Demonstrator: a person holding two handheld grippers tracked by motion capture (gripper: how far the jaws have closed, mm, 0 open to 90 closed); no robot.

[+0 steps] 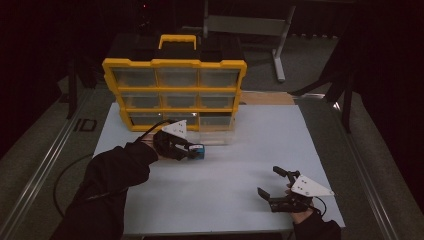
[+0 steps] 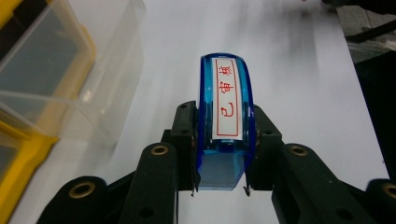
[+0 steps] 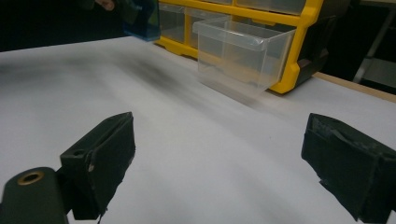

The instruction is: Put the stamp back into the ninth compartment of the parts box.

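Note:
A blue translucent stamp [image 2: 226, 121] with a white label in red characters sits between the pads of my left gripper [image 2: 223, 158], which is shut on it. In the high view that left gripper [image 1: 192, 150] holds the blue stamp [image 1: 198, 151] above the white mat, just in front of the yellow drawer cabinet [image 1: 175, 90]. A clear plastic drawer [image 1: 216, 134] is pulled out of the cabinet's bottom right slot, to the right of the stamp. My right gripper [image 1: 270, 182] rests open near the mat's front right, nothing between its jaws. In the right gripper view its pads [image 3: 105, 158] stand wide apart.
The white mat [image 1: 250, 160] covers the table. A yellow-and-black organizer with several clear drawers stands at the back, its pulled-out drawer [image 3: 240, 53] jutting over the mat. A metal stand [image 1: 280, 50] is behind the table. A cable [image 1: 65, 175] trails from the left sleeve.

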